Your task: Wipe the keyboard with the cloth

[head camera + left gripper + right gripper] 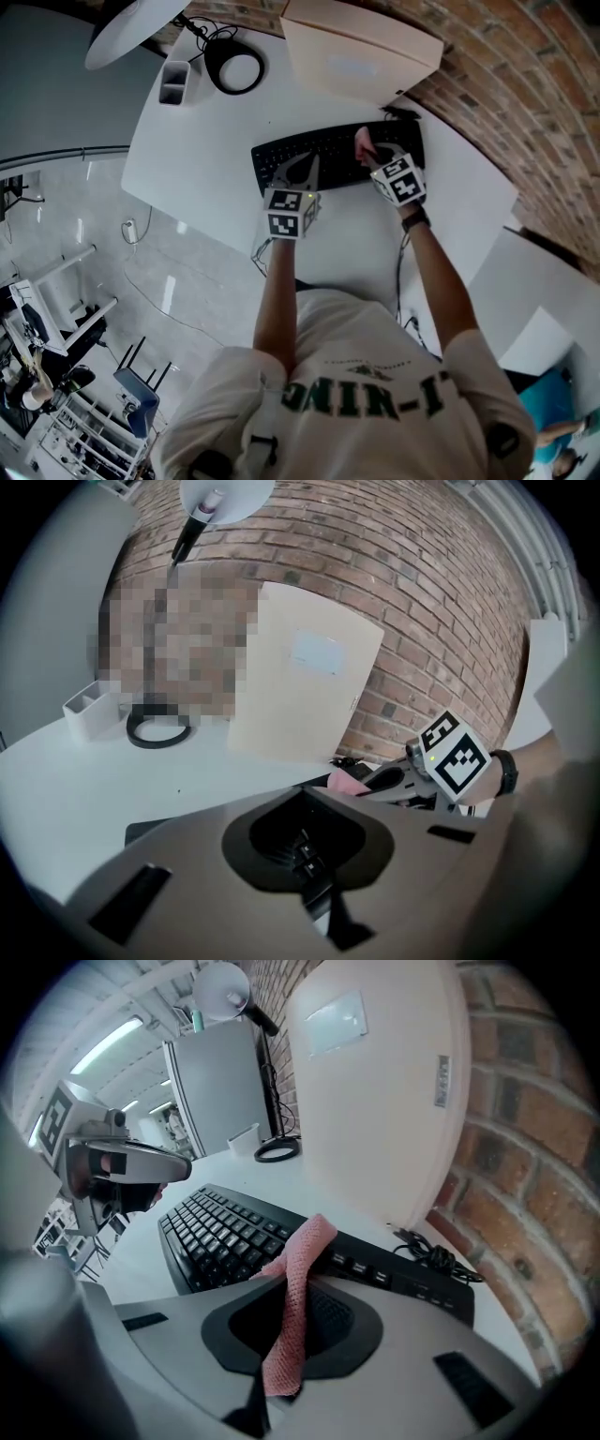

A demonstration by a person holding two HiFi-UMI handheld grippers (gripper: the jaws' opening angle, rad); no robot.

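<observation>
**Pink cloth [298,1274] clamped in the right gripper [279,1377] above the keyboard [220,1232]**
The cloth was pinched by one end between the closed jaws, presumably so that its free end could be dragged over the keys. That end was draped on the keyboard's upper right part at the centre of the head view. The left gripper [302,174], jaws together and empty, was laid over the keyboard's lower left edge, seemingly to steady it on the white desk [197,141].

Pink cloth [295,1297], black keyboard [216,1232], white desk [206,141], red-brown brick wall [525,84].
</observation>
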